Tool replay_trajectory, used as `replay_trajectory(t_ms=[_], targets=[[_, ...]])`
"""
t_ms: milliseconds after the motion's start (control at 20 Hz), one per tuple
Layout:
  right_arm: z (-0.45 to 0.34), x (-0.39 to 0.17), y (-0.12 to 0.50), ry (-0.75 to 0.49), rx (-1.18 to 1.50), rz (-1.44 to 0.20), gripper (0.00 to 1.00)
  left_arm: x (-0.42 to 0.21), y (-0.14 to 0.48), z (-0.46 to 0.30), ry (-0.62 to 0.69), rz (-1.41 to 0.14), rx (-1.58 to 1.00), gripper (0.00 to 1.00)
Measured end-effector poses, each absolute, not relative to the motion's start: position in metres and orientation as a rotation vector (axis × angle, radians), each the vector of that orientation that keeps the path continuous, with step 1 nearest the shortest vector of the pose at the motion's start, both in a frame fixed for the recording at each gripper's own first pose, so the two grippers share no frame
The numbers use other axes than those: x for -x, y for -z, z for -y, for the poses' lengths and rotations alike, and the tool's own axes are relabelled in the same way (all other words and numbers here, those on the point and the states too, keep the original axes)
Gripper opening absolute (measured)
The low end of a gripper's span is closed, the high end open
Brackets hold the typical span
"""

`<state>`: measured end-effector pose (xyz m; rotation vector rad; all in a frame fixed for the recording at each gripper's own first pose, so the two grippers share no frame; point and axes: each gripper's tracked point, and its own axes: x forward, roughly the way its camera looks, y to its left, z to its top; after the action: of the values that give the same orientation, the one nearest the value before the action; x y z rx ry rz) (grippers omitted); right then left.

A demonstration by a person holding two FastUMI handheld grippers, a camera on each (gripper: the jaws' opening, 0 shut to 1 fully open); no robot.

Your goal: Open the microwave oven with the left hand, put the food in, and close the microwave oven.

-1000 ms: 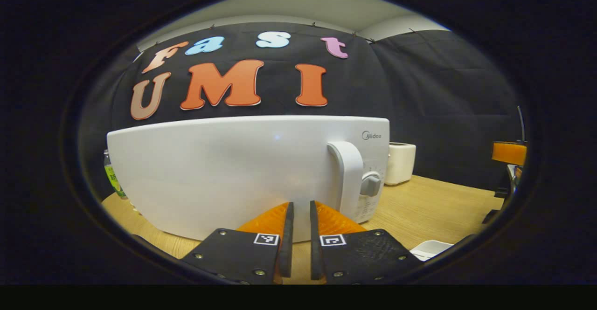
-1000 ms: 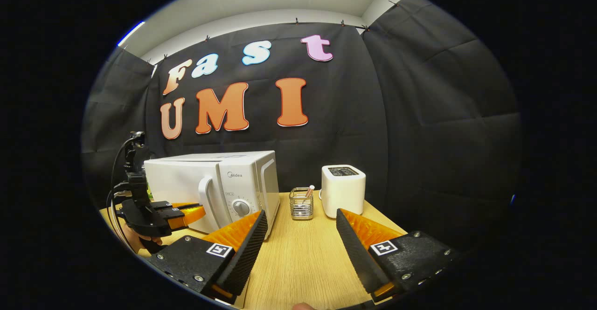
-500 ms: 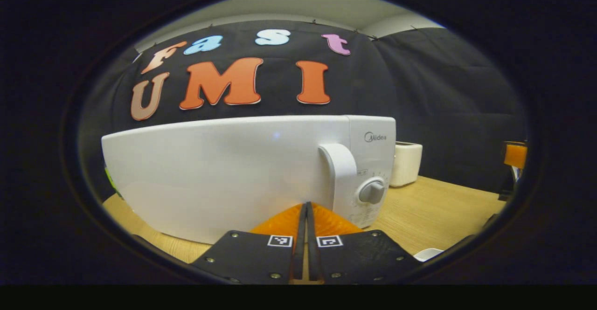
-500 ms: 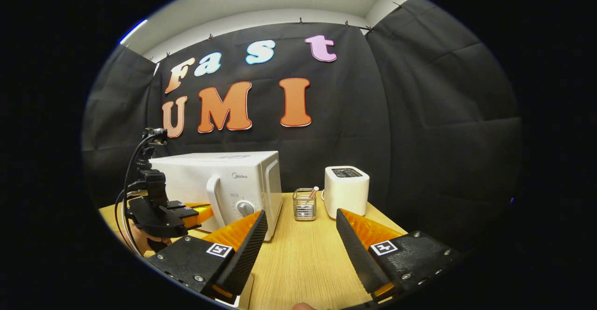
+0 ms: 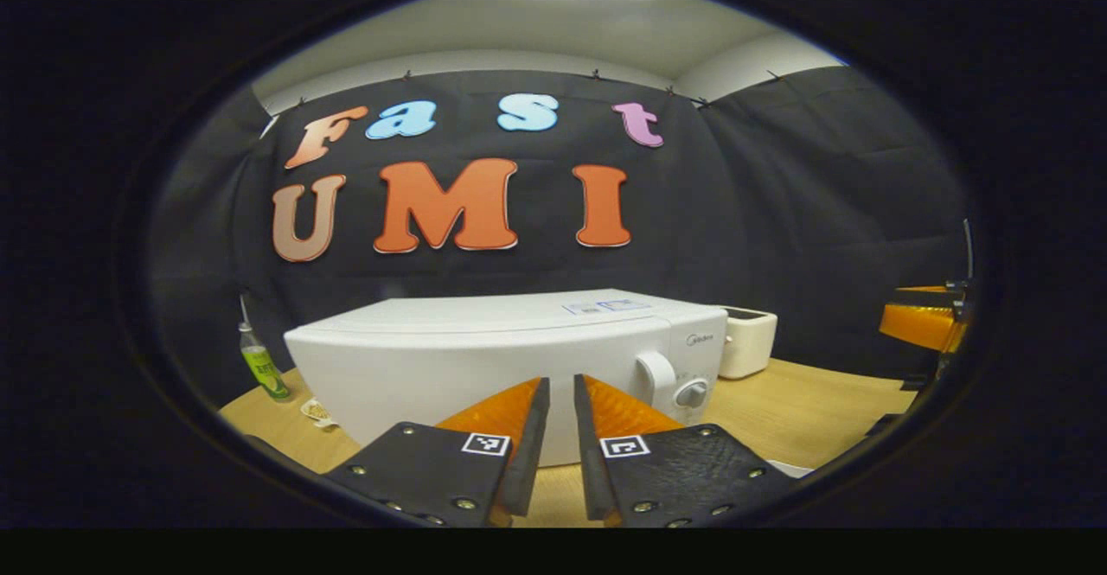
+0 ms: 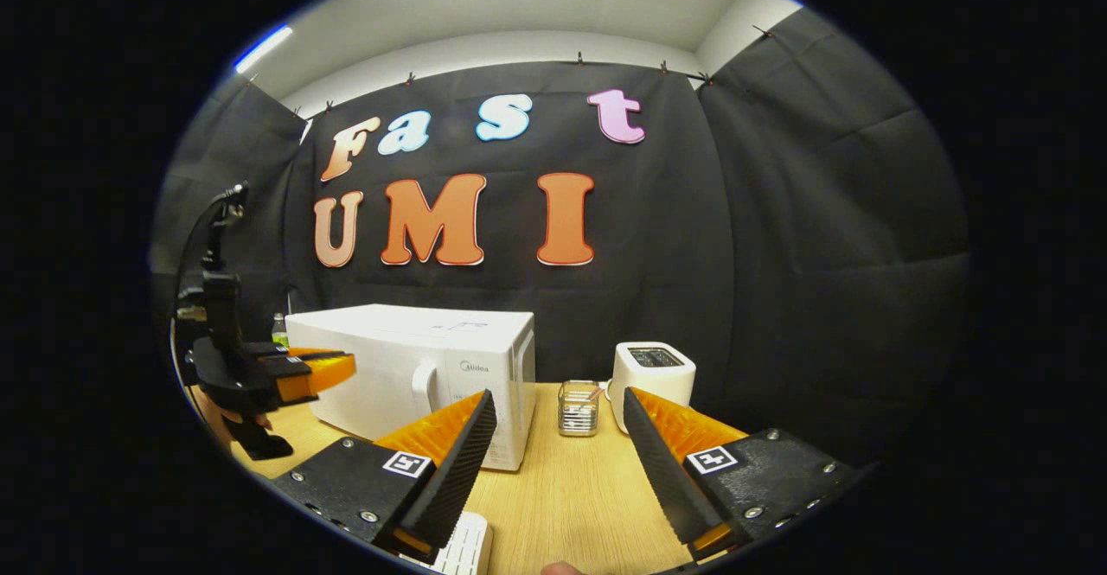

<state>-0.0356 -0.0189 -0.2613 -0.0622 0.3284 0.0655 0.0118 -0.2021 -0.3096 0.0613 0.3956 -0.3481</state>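
The white microwave stands on the wooden table with its door closed; its handle and dial are at its right end. My left gripper is held back from the door, open by a narrow gap with nothing between its fingers. From the right gripper view the microwave sits left of centre, and the left gripper hovers before its front with a hand below. My right gripper is wide open over the table and holds nothing. It appears far right in the left gripper view as the right gripper.
A white toaster and a wire holder stand right of the microwave. A green bottle and a small item sit at its left. A white ribbed object lies under my right gripper's left finger.
My left gripper has pulled back and up from the microwave door, which looks smaller now. Its fingers, pressed together half a second ago, have parted slightly. The right gripper drew back a little.
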Motion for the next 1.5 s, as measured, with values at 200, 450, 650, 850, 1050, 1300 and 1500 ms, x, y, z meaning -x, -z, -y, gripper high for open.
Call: replay_trajectory(t_ms=[200,450,650,850,1050,1300,1500], targets=[[0.0,0.028,0.231,-0.087,0.046,-0.307,0.92,-0.007,0.231,0.142,0.293,-0.33,-0.06,0.43],[-0.026,0.01,0.189,-0.121,0.082,-0.243,0.92,0.007,0.158,0.064,0.195,-0.277,-0.088,0.74],[-0.059,0.006,0.155,-0.16,0.113,-0.19,0.92,0.016,0.11,0.008,0.105,-0.212,-0.105,0.8],[-0.086,0.007,0.128,-0.184,0.113,-0.161,0.93,0.028,0.078,-0.002,0.154,-0.186,-0.012,0.82],[-0.105,0.01,0.111,-0.202,0.098,-0.139,0.94,0.031,0.057,-0.042,0.107,-0.166,-0.029,0.8],[-0.123,0.012,0.095,-0.214,0.122,-0.106,0.94,0.031,0.044,-0.065,0.042,-0.156,-0.038,0.83],[-0.13,0.012,0.085,-0.222,0.111,-0.086,0.95,0.032,0.042,-0.07,0.049,-0.159,-0.056,0.83]])
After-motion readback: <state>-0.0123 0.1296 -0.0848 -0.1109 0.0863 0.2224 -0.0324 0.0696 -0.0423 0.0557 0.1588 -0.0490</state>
